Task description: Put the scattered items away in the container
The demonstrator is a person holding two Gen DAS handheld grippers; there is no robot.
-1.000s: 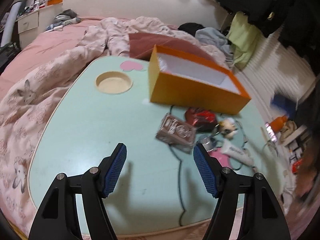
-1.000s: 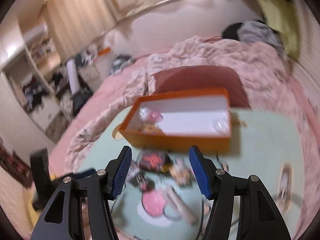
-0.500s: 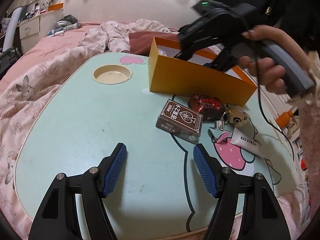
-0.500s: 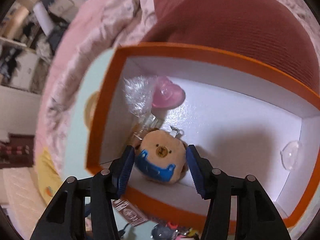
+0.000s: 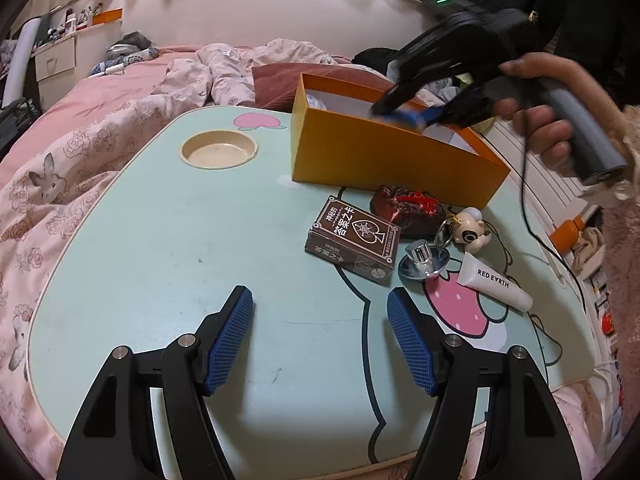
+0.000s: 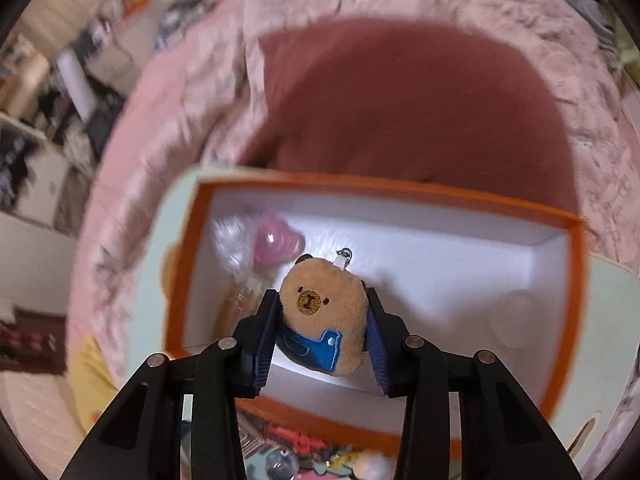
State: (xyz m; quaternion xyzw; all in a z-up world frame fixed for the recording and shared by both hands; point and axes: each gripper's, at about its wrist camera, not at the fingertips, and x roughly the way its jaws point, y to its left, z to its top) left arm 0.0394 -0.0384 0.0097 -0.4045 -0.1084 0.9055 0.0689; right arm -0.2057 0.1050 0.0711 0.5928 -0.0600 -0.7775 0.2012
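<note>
An orange box (image 5: 380, 160) with a white inside stands at the back of the mint table (image 5: 160, 260). In the right wrist view my right gripper (image 6: 323, 312) reaches down into the box (image 6: 384, 186). Its jaws are closing, and the pads press both sides of a brown plush bear in blue overalls (image 6: 324, 312). A pink heart-shaped item (image 6: 276, 240) lies in the box's left end. My left gripper (image 5: 320, 336) hovers open over the near table with nothing between its fingers. A brown card box (image 5: 352, 240), a red wrapper (image 5: 408, 208), a small figure keychain (image 5: 472, 232), a silver metal piece (image 5: 424, 264) and a white tube (image 5: 494, 282) lie in front of the orange box.
A round cup recess (image 5: 219, 150) sits in the table's far left. The table rests on a bed with pink bedding (image 5: 80, 128) and a dark red pillow (image 6: 400, 100) behind the box. A hand (image 5: 540, 120) holds the right gripper (image 5: 404, 114) over the box, trailing a black cable.
My right gripper came over the orange box, dipped into it and narrowed its jaws onto the plush bear. My left gripper stayed open in about the same place.
</note>
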